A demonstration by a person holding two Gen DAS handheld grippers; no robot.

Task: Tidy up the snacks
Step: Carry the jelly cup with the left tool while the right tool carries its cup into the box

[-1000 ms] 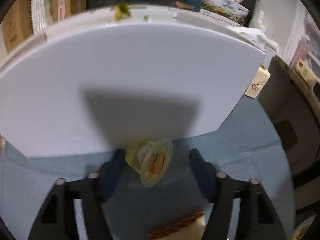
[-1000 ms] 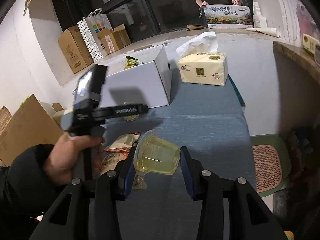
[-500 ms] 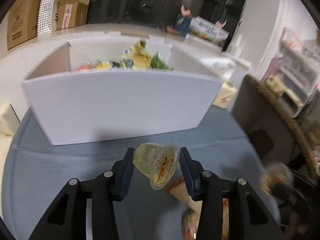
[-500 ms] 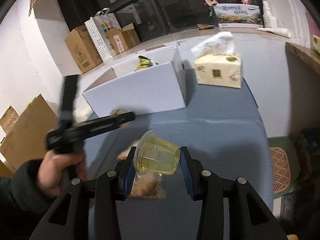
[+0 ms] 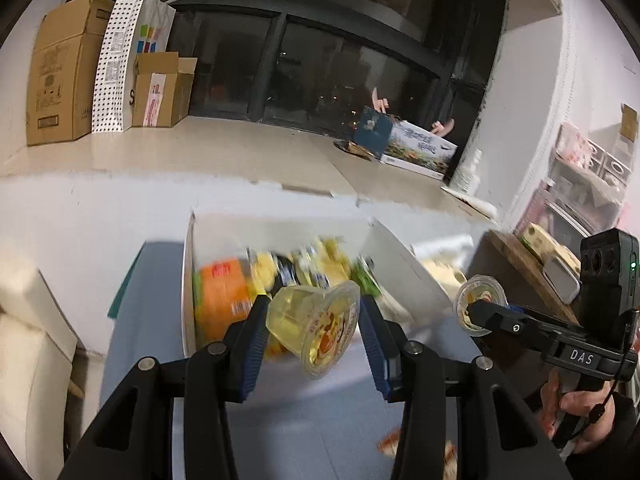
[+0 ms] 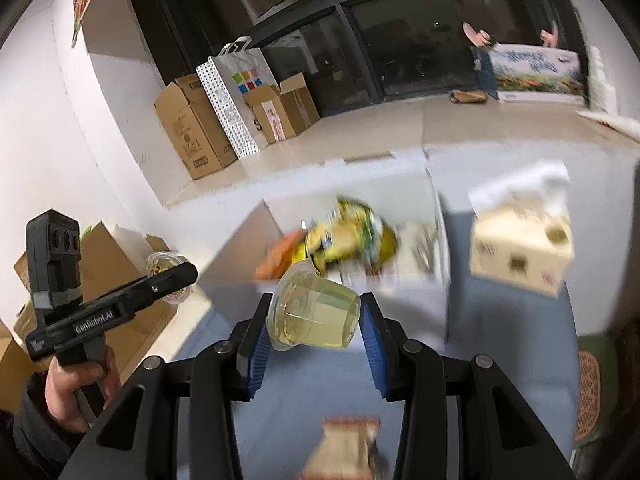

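Note:
My left gripper (image 5: 312, 330) is shut on a yellow jelly cup (image 5: 316, 326) with a printed lid, held up near the front of the open white box (image 5: 188, 280). The box holds orange and yellow snack packs (image 5: 224, 300). My right gripper (image 6: 314, 320) is shut on a second clear yellow jelly cup (image 6: 314, 312), in front of the same white box (image 6: 440, 248). Each gripper shows in the other's view, the right one (image 5: 480, 310) and the left one (image 6: 176, 276), each with its cup.
A tissue box (image 6: 520, 252) stands right of the white box on the blue tabletop (image 6: 320, 392). A snack pack (image 6: 348, 448) lies on the table near me. Cardboard boxes (image 5: 56, 72) and a paper bag (image 5: 128, 64) stand on the back ledge.
Both grippers have risen with their jelly cups and moved toward the white box, whose inside now shows. One second ago the left gripper was open around its cup; it has since shut on it.

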